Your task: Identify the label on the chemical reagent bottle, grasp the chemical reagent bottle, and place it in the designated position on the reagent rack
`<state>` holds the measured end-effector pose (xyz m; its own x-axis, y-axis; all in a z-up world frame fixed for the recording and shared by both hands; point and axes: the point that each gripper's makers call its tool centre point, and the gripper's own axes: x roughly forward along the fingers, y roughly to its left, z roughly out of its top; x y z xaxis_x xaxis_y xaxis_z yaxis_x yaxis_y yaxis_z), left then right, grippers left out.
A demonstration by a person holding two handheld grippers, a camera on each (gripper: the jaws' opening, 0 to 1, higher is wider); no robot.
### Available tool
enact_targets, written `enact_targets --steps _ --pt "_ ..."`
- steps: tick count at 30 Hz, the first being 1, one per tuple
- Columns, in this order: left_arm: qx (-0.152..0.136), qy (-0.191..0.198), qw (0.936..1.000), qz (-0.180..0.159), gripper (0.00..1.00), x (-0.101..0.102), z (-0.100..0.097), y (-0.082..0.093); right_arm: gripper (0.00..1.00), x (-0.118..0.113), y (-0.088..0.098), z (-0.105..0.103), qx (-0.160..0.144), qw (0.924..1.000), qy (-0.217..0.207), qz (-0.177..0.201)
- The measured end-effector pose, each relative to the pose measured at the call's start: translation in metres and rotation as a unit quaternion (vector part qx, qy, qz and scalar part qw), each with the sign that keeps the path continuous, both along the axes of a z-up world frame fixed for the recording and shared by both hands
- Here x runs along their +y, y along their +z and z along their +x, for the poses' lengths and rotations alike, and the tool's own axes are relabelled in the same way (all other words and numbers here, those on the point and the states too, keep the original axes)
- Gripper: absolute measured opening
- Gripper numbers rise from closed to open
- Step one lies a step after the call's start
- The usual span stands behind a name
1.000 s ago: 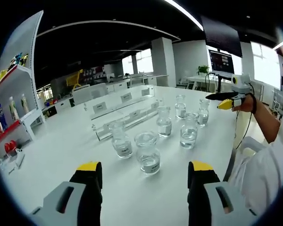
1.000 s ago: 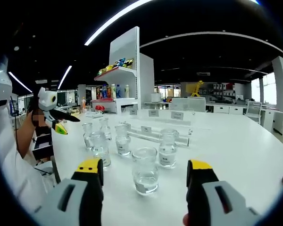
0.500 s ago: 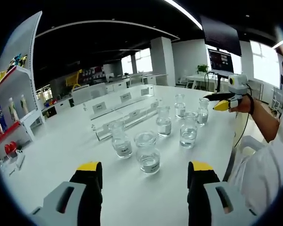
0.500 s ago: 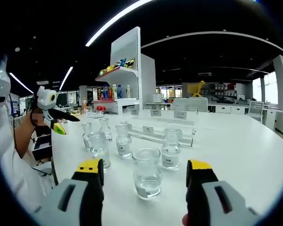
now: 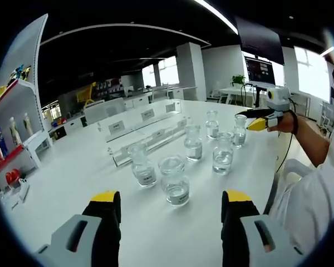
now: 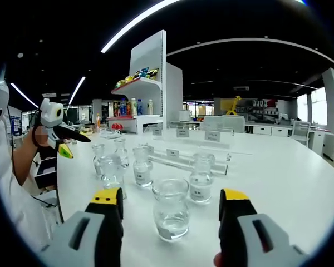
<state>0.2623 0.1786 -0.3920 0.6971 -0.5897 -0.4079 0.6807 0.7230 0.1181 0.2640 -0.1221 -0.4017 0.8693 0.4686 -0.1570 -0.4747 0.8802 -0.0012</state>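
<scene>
While both tools (image 5: 171, 208) (image 6: 170, 208) gape empty, six clear bottles (image 5: 175, 179) stand on the white tabletop (image 5: 72, 178), each holding shallow clear liquid.

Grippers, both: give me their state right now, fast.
Left gripper: open, holding nothing, low over the white table.
Right gripper: open, holding nothing; a clear glass bottle stands on the table ahead between its jaws.

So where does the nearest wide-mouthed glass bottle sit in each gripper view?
Left gripper view: the nearest glass bottle stands low and central, above the gap between the open jaws, on the white table.
Right gripper view: the same bottle sits low and central, between the jaw tips.
Shared landmark: the clear reagent rack lies behind the bottle cluster in both.
</scene>
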Motion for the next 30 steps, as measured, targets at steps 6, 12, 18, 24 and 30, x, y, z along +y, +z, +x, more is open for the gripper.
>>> enact_targets --steps 6,12,18,24,30 --pt "-0.001 0.002 1.0000 -0.002 0.74 0.001 -0.001 0.000 0.69 0.004 -0.003 0.003 0.000 0.9999 0.000 -0.016" --pt "0.002 0.003 1.0000 -0.001 0.74 0.004 -0.003 -0.004 0.68 0.005 -0.006 0.006 0.000 0.9998 -0.002 -0.021" --pt "0.003 0.006 1.0000 -0.002 0.73 0.006 -0.002 -0.005 0.66 0.006 -0.005 0.010 -0.004 0.9998 -0.007 -0.018" --pt "0.003 0.006 1.0000 -0.002 0.73 0.007 -0.002 -0.006 0.64 0.007 -0.006 0.012 -0.003 0.9999 -0.010 -0.011" --pt "0.005 0.009 0.9999 -0.002 0.73 0.010 -0.002 -0.007 0.61 0.004 -0.006 0.015 -0.004 0.9998 -0.016 -0.008"
